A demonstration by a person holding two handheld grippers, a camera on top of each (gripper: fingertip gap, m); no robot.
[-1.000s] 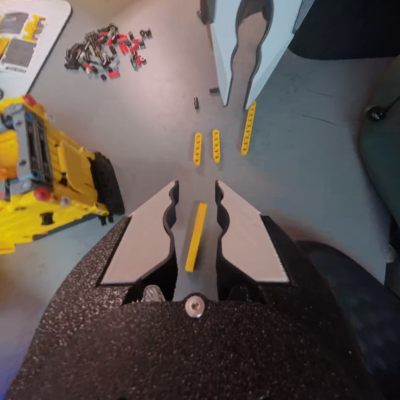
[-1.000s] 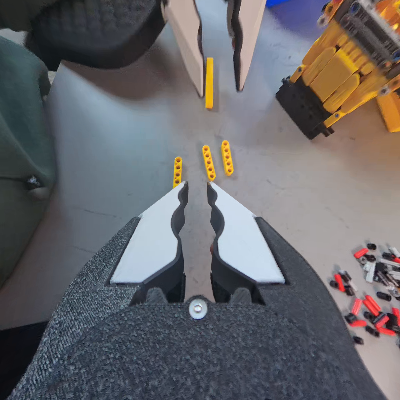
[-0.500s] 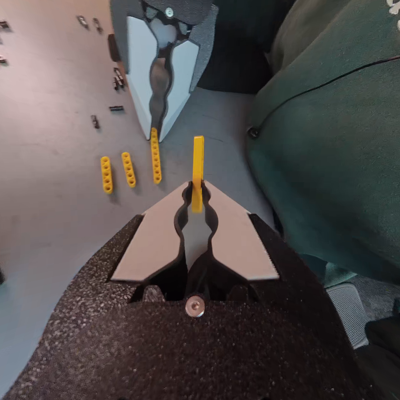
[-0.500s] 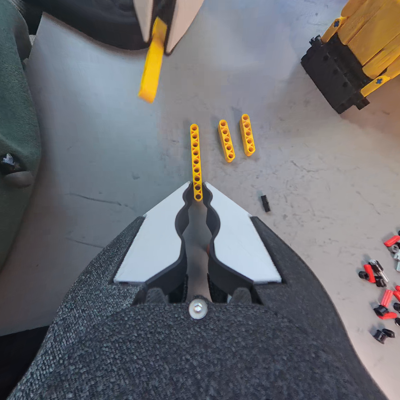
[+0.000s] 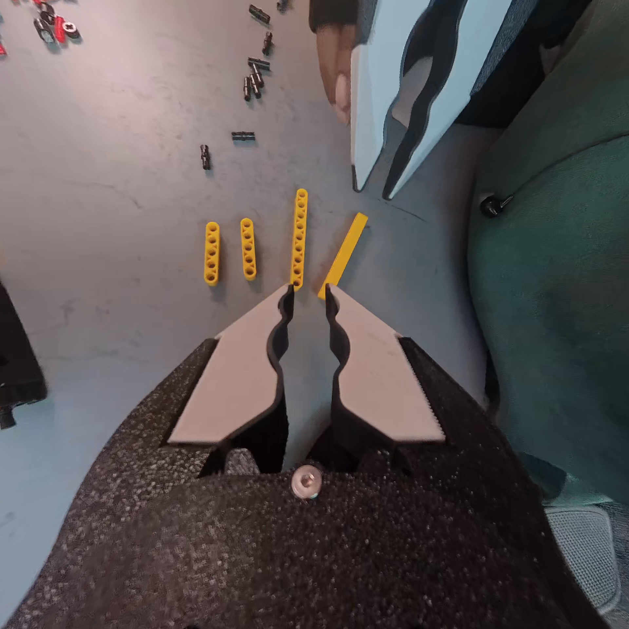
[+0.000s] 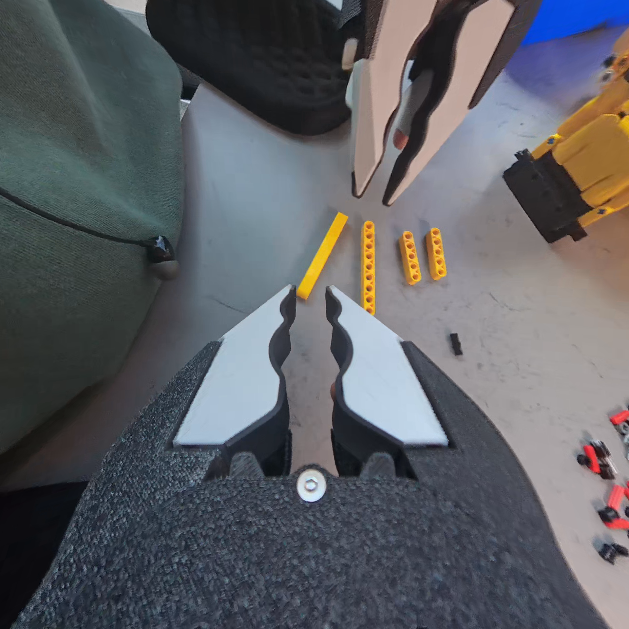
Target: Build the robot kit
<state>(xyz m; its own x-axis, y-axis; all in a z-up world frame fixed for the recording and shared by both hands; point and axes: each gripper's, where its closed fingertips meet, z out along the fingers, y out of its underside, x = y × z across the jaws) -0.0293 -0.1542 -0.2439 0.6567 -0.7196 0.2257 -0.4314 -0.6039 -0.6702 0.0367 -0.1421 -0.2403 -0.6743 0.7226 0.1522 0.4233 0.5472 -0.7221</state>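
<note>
1. The two short yellow beams (image 5: 212,253) (image 5: 248,249) lie side by side on the grey table (image 5: 102,204), with a row of holes facing up.
2. Just to their right lies the long yellow beam (image 5: 299,238), parallel to them; its near end is just ahead of the left gripper's left fingertip.
3. The left gripper (image 5: 309,289) hangs low over the table with its jaws a narrow gap apart and nothing between them.
4. The plain yellow bar (image 5: 343,255) lies slanted on the table, its near end just at the left gripper's right fingertip and its far end pointing toward the table edge by the green cloth (image 5: 561,272).
5. The right gripper (image 6: 309,289) faces the left one across the beams, jaws likewise slightly parted and empty, its left tip just beside the bar's other end.
6. Black pins (image 5: 253,83) are scattered farther along the table, with red and black pieces (image 6: 612,476) near the right gripper and a yellow and black model (image 6: 578,170) toward the far edge.
</note>
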